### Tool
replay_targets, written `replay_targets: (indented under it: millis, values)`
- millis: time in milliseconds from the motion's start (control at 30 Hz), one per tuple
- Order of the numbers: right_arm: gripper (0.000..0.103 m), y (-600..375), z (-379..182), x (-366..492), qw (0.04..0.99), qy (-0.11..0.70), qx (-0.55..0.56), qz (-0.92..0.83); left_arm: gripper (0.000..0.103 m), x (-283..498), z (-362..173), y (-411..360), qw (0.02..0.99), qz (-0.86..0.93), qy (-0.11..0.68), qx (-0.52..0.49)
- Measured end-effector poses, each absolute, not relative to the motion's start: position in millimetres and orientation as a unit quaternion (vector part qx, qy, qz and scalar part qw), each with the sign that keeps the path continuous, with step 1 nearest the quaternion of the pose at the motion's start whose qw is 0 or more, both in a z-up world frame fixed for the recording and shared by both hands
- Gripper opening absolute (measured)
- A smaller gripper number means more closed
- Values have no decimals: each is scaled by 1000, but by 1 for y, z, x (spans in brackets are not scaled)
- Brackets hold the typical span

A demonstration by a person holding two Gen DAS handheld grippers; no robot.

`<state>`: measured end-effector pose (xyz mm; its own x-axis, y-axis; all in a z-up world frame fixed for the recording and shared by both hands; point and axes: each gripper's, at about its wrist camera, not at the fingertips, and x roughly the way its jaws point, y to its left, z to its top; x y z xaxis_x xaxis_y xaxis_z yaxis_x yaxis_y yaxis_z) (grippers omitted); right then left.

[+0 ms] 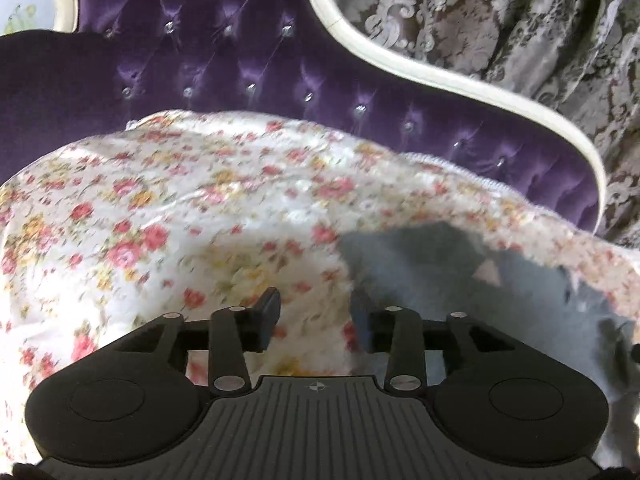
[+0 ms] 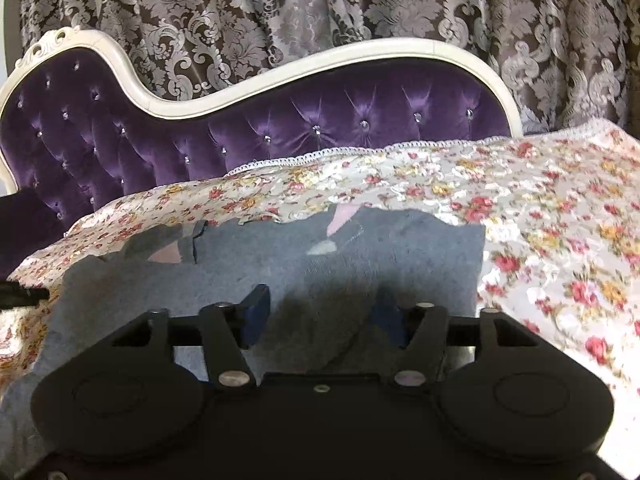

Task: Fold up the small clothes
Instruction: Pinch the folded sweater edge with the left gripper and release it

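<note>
A small grey garment (image 2: 360,248) with pale pink patches lies spread on the floral cover (image 2: 540,240) of the seat. My right gripper (image 2: 320,308) hovers over its near part with the jaws apart. The grey cloth lies under the gap and neither pad presses on it. In the left wrist view the same grey garment (image 1: 420,272) lies to the right, blurred. My left gripper (image 1: 316,316) is open over the bare floral cover (image 1: 180,208), just left of the garment's edge, with nothing between its fingers.
Behind the seat rises a purple tufted backrest (image 2: 320,120) with a curved white frame (image 2: 360,50). A brown and silver damask curtain (image 2: 320,4) hangs behind it. The cover's lace edge (image 2: 320,156) runs along the back. A black part (image 2: 20,294) shows at the left edge.
</note>
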<state>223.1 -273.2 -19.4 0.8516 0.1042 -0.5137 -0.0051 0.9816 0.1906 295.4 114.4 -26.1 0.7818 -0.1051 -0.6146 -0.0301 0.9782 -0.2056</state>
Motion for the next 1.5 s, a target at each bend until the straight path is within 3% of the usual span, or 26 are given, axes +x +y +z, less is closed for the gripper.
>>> replay_targets:
  millis: [133, 333, 600, 733, 1000, 1033, 1100, 1133, 1300, 1433, 1500]
  values:
    - [65, -259, -20, 242, 960, 274, 53, 21, 48, 306, -21, 93, 943, -39, 324, -72]
    - [65, -274, -30, 245, 952, 296, 67, -30, 48, 313, -34, 80, 937, -44, 344, -35]
    - [64, -320, -34, 220, 940, 311, 120, -78, 50, 330, -32, 98, 928, -44, 363, -69]
    - [64, -315, -23, 215, 948, 289, 126, -51, 66, 345, -27, 106, 920, -67, 370, -107]
    - [64, -285, -21, 216, 953, 282, 113, 11, 66, 371, -36, 102, 900, -109, 398, -140]
    - [64, -282, -22, 217, 952, 284, 113, 16, 62, 373, -38, 101, 899, -113, 397, -144]
    - [64, -277, -24, 217, 951, 287, 110, 22, 31, 377, -39, 101, 901, -115, 392, -148]
    - [64, -276, -25, 216, 951, 288, 109, 25, 7, 378, -39, 101, 905, -109, 386, -143]
    - [64, -272, -30, 214, 950, 292, 109, 32, 6, 378, -32, 93, 936, -95, 329, -78]
    - [64, -271, -34, 214, 948, 298, 107, 31, 7, 389, -46, 95, 928, -74, 357, -75]
    - [64, -271, -35, 213, 948, 298, 108, 30, 13, 390, -52, 99, 926, -66, 363, -80]
